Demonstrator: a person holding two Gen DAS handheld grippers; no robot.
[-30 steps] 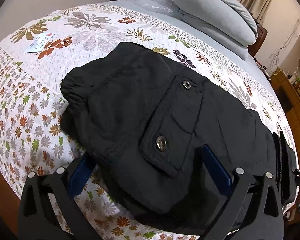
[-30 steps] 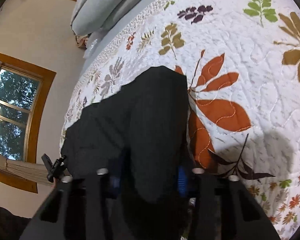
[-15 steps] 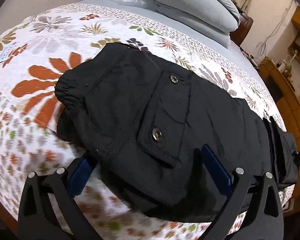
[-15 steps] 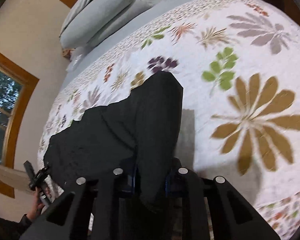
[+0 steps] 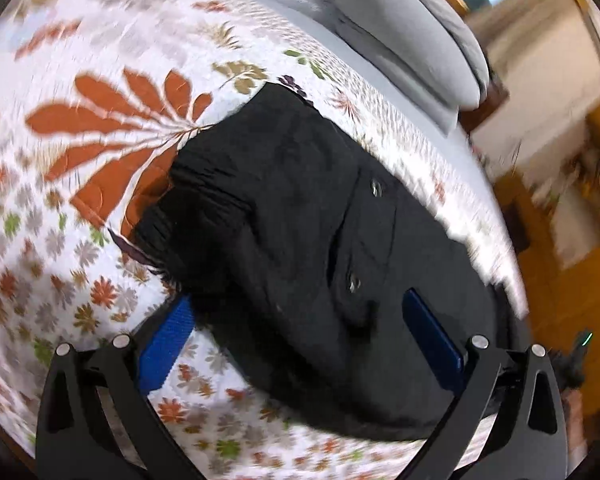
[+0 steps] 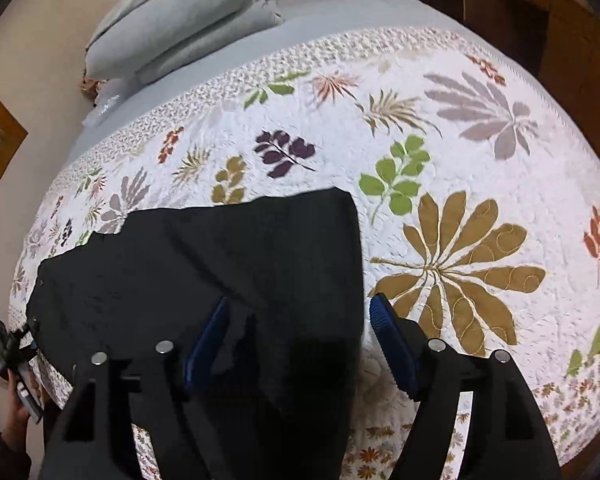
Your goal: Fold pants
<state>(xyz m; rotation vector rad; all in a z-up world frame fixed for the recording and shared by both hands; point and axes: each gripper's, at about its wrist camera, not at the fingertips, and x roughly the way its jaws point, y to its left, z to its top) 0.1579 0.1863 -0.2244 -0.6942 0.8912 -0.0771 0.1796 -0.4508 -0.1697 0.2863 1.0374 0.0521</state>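
Right now I see the black pants (image 6: pixel 204 264) lying folded on the bed, a matte, slightly crinkled fabric with a flap pocket and two metal snaps (image 5: pixel 354 282). My right gripper (image 6: pixel 300 344) is opening, its blue ribbed fingers (image 6: pixel 392 344) spread with the pants' squared edge between them, pads not pressing. My left gripper (image 5: pixel 296 328) has its fingers wide, straddling the pocketed bulk. Beyond the right fingers the quilted floral bedspread (image 6: pixel 460 160) lies flat and free. Farther ahead, grey pillows (image 6: pixel 180 20) are stacked.
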